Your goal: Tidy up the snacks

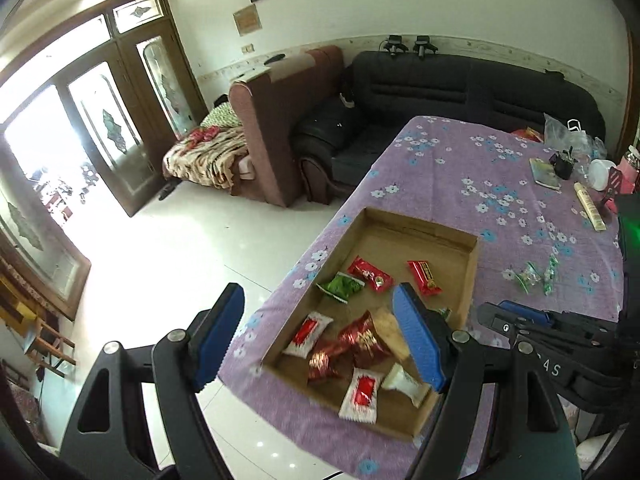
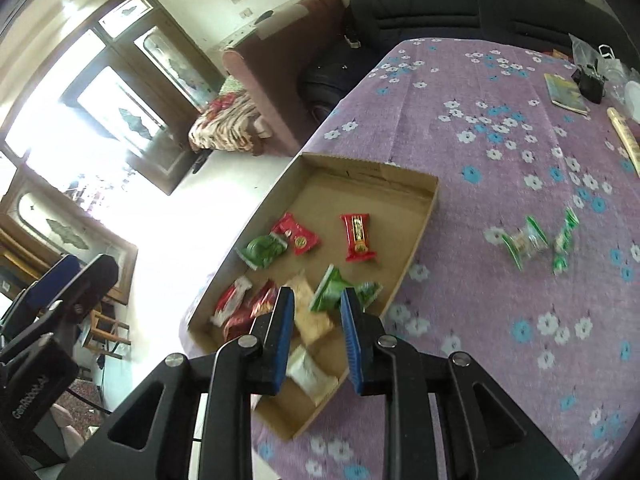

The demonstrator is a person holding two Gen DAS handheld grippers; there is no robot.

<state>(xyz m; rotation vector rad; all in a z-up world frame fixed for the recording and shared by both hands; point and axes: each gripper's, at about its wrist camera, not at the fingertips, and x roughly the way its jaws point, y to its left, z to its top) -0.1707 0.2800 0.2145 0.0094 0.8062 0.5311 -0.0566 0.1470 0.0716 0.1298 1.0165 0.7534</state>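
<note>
A shallow cardboard tray (image 1: 472, 256) (image 2: 424, 216) lies near the left edge of the purple flowered table (image 1: 460, 168) (image 2: 480, 120). It holds several red, green and white snack packets, among them a red bar (image 1: 425, 278) (image 2: 359, 237) and a green packet (image 1: 341, 286) (image 2: 262, 251). Two clear-and-green candies (image 1: 536, 276) (image 2: 538, 240) lie loose on the cloth to the tray's right. My left gripper (image 1: 320, 340) is open and empty above the tray's near end. My right gripper (image 2: 318, 340) is open and empty over the tray's near right corner, above a green packet (image 2: 330, 290).
At the table's far right stand a booklet (image 1: 545, 172) (image 2: 566, 94), a cream tube (image 1: 590, 206), a black object, a white cup and plastic bags. A dark sofa (image 1: 440, 80) and a brown sofa (image 1: 272, 128) stand beyond the table. Tiled floor lies to the left.
</note>
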